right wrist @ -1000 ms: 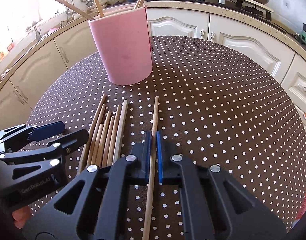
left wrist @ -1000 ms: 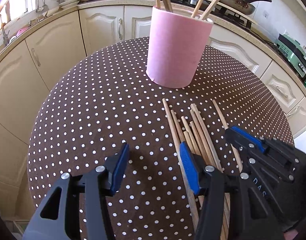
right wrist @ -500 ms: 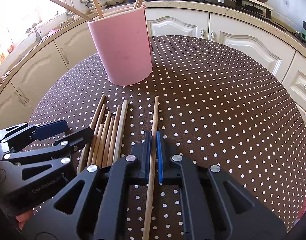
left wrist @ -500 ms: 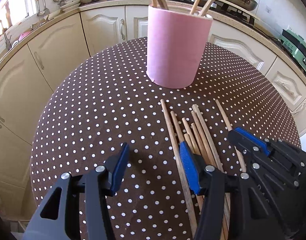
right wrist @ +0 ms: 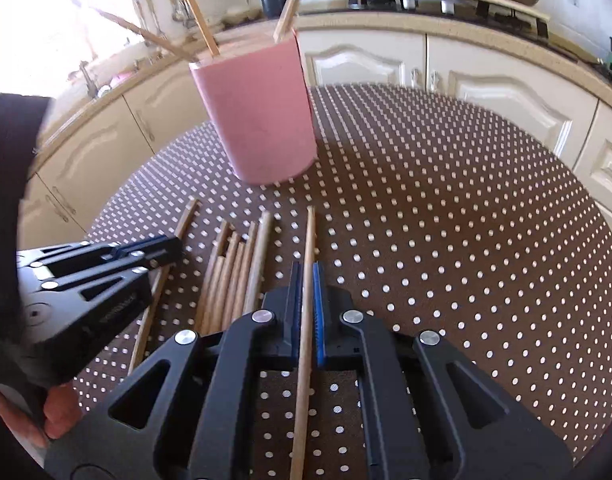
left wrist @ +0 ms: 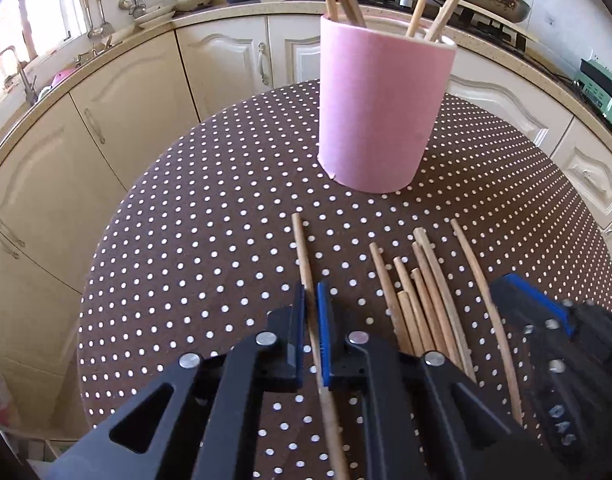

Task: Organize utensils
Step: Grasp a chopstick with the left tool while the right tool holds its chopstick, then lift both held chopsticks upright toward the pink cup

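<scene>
Ahead of both sets of jaws I see a pink holder [left wrist: 379, 114] with sticks standing in it, on a dotted brown table [left wrist: 210, 240]. A loose bundle of chopsticks [right wrist: 236, 276] lies between my grippers. My left gripper [left wrist: 310, 312] is clamped on one chopstick [left wrist: 306, 264]. My right gripper [right wrist: 304, 280] pinches another stick [right wrist: 307, 288]. Both point downward at a slant, and a hand [right wrist: 58, 416] shows under the left tool.
</scene>
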Demonstrator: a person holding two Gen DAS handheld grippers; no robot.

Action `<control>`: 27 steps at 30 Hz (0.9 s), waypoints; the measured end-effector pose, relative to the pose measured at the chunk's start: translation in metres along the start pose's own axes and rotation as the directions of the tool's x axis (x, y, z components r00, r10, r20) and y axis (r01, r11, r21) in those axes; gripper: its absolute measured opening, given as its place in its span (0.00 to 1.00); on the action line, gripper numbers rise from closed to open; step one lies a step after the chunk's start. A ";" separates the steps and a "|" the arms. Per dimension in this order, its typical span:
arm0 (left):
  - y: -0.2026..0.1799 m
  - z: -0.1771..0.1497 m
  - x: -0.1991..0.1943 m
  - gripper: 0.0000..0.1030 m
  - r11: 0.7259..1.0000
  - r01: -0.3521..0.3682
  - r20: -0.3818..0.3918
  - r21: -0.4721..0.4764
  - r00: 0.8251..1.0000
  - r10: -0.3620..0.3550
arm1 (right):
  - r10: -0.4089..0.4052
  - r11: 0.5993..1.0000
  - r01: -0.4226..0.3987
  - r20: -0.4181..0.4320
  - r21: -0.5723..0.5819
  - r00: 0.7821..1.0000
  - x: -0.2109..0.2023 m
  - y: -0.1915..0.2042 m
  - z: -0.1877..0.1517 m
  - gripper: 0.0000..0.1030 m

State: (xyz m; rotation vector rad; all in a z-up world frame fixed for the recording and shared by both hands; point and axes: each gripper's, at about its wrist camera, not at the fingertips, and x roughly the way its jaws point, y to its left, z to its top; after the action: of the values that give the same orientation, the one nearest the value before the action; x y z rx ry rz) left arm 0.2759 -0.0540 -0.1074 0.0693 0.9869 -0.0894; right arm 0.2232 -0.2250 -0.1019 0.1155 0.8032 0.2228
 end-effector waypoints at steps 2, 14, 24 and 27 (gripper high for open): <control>0.002 -0.001 -0.001 0.06 1.000 0.002 -0.001 -0.004 1.000 -0.002 | -0.006 1.000 0.006 0.033 0.001 0.999 -0.007 0.000 -0.001 0.05; 0.003 -0.008 -0.016 0.06 0.998 0.055 0.026 -0.003 0.998 -0.055 | -0.005 1.000 0.005 0.005 -0.001 1.000 -0.009 -0.006 0.004 0.06; 0.016 -0.012 -0.013 0.06 0.997 0.070 0.010 -0.021 0.997 -0.070 | -0.094 0.993 0.090 -0.057 -0.071 0.994 0.013 0.004 0.006 0.35; 0.018 -0.013 -0.011 0.06 0.997 0.074 0.005 -0.021 0.997 -0.074 | -0.137 0.980 0.125 -0.073 -0.154 0.988 0.020 0.015 0.005 0.18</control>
State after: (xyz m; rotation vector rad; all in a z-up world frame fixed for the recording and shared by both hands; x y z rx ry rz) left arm 0.2609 -0.0348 -0.1056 0.0133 0.9865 -0.1468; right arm 0.2380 -0.2061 -0.1092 -0.0883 0.8706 0.1632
